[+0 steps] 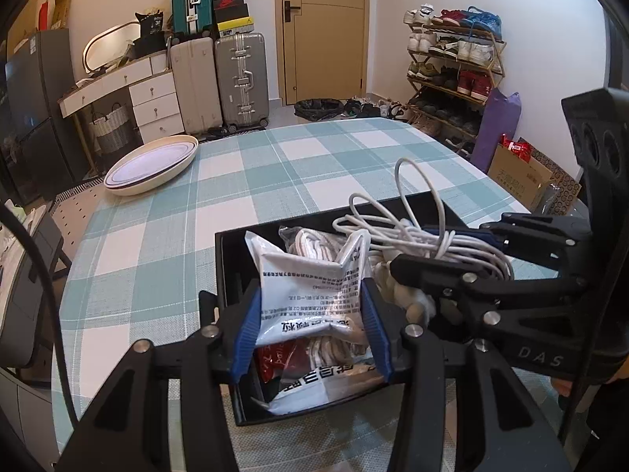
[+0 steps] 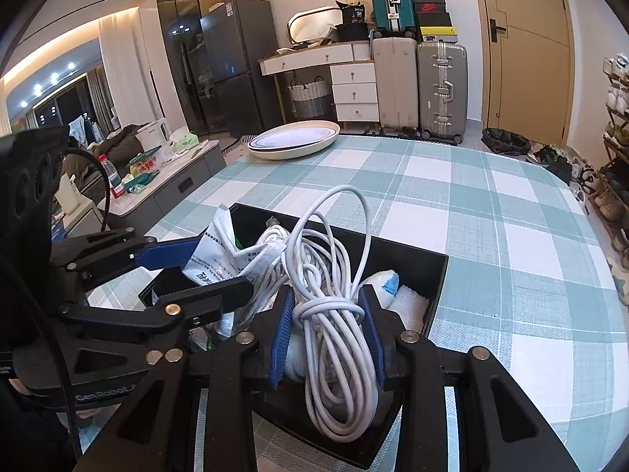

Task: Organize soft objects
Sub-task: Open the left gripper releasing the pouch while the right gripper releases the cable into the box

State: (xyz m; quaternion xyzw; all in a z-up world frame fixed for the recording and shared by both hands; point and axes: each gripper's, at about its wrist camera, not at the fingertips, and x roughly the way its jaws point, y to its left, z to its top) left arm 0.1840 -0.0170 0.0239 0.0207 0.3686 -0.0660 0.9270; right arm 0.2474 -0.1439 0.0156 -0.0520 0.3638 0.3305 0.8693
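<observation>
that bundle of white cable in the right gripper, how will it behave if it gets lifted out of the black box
Probably floppy: the white cable is held only at its knotted middle by the right gripper, so its free loops should sag and swing. One tall loop arches over the black box and could snag on the rim. It looks light and unlikely to slip, since the pads pinch the coils tightly.

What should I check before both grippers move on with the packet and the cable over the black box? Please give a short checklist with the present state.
1. Left gripper pinches the white packet on both sides: ok.
2. Right gripper is closed on the white cable bundle: ok.
3. Cable loops are free of the left gripper: cannot tell; they run close by it.
4. Both items are above the black box: ok.
5. The box has room: not ok, it looks crowded.
6. The oval tray is away from the work: ok.
</observation>
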